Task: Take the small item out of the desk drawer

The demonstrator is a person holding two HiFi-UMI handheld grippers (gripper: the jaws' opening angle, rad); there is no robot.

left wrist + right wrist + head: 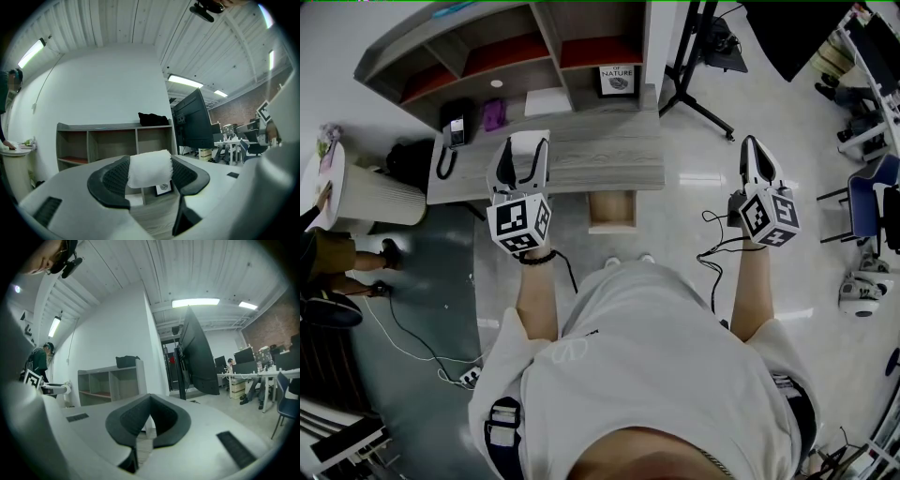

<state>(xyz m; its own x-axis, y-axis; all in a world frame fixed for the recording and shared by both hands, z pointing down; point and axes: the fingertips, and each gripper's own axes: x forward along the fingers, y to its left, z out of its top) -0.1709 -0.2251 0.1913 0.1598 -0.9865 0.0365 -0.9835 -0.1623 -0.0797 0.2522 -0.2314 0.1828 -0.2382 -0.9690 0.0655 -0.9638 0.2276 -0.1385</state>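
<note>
My left gripper (526,145) hovers over the grey desk (609,155), shut on a small white item (149,168) with a frayed edge. Both ribbed pads press on its sides in the left gripper view. The light wooden drawer (611,210) stands pulled out under the desk's front edge, to the right of that gripper; what lies inside it does not show. My right gripper (752,145) hangs over the floor to the right of the desk, well apart from the drawer. Its jaws meet at the tips with nothing between them (149,401).
On the desk stand a shelf unit (516,52), a black telephone (453,131), a purple object (494,115) and a framed picture (617,80). A round white table (370,197) and a person (328,255) are at the left. A black stand (698,80) and a blue chair (872,202) are at the right.
</note>
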